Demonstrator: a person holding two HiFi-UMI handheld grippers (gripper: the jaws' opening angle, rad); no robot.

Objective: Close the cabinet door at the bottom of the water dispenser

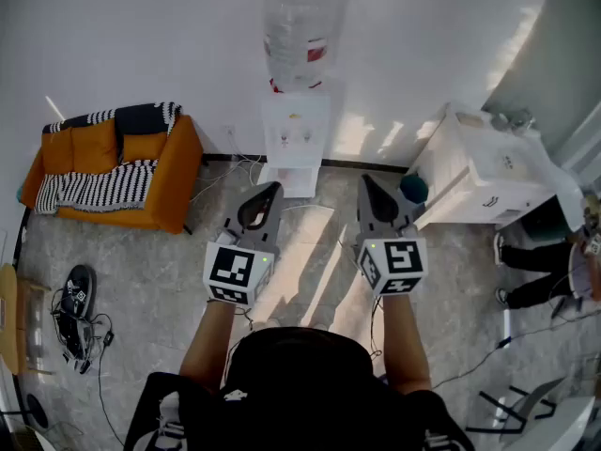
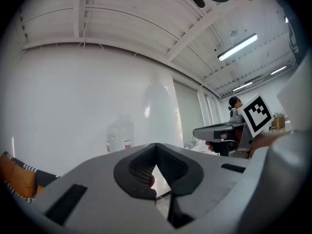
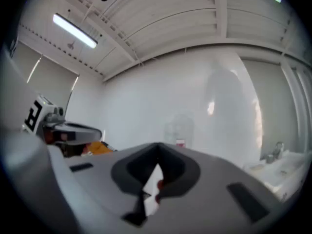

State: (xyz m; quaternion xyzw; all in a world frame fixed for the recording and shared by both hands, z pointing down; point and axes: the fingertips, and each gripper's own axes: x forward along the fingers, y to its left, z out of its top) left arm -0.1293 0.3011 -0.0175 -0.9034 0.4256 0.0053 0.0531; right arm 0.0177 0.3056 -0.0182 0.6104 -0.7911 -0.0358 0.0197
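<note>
Arms [image 1: 208,341] outstretched, left tool [image 1: 273,189] and right tool [image 1: 365,180] level, side by side

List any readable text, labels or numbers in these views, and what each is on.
No text can be read in any view.
Bottle label: red, print too blurred to read.
Dispenser panel: small marks by the taps, too small to read.
Marker cubes: black-and-white square codes, no letters or digits.
</note>
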